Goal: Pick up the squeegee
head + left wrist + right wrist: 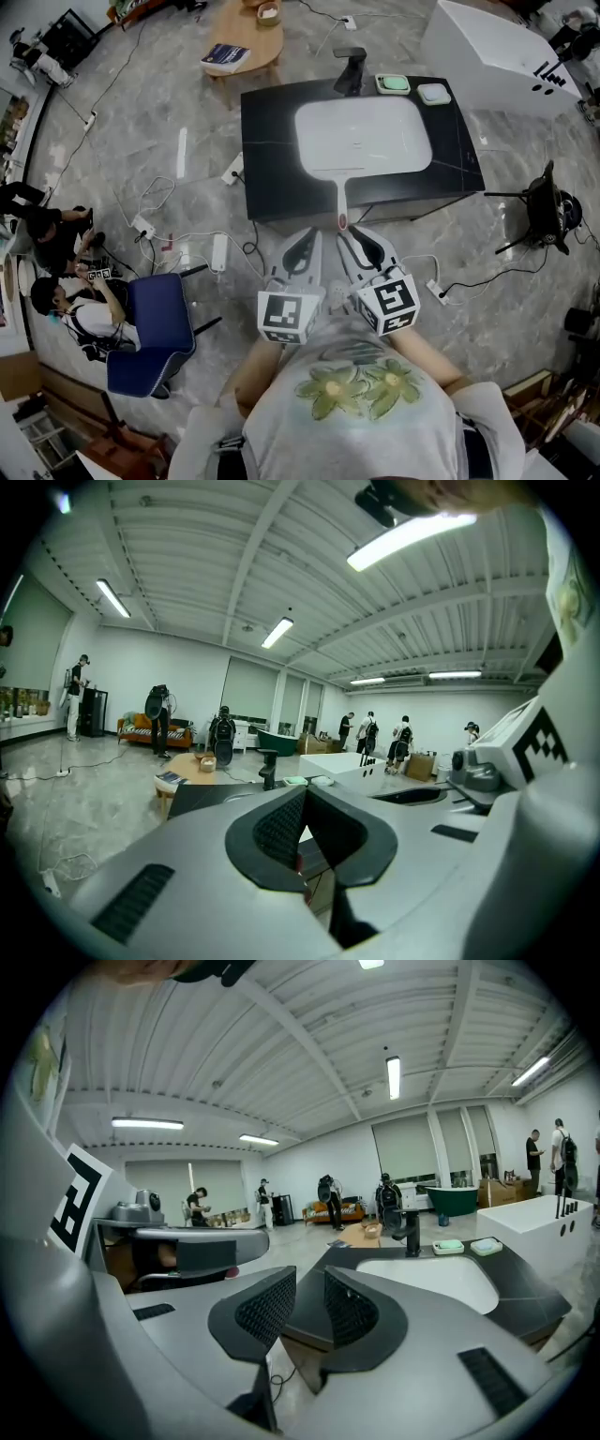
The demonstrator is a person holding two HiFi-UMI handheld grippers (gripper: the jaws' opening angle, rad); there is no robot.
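Grey stone floor (pixel 187 112) crossed by cables spreads around a black bench (pixel 272 122) in a big white-walled room with strip lights. Set into the bench top is a white sink (pixel 366 136), with a dark tap (pixel 350 70) at the far edge and two small dishes (pixel 412 88) towards the far right corner. Beyond the bench stand a round wooden table (pixel 246 42) and a white tub (pixel 497 56). A blue chair (pixel 155 328) and some seated people are off to the left.

The squeegee (pixel 340 199) seems to be the pale piece at the middle of the bench's near edge. Its head is against the sink's near rim, and its handle runs out to the edge and ends in a red tip. It lies untouched.

Both tools are held side by side short of that edge and aimed at it. The left gripper (pixel 307 236) has its jaws closed tip to tip on nothing. The right gripper (pixel 359 236) has its jaws partly apart and empty, roughly in line with the handle.

The approach looks nearly done. Reaching in, closing on the handle and lifting are all left.
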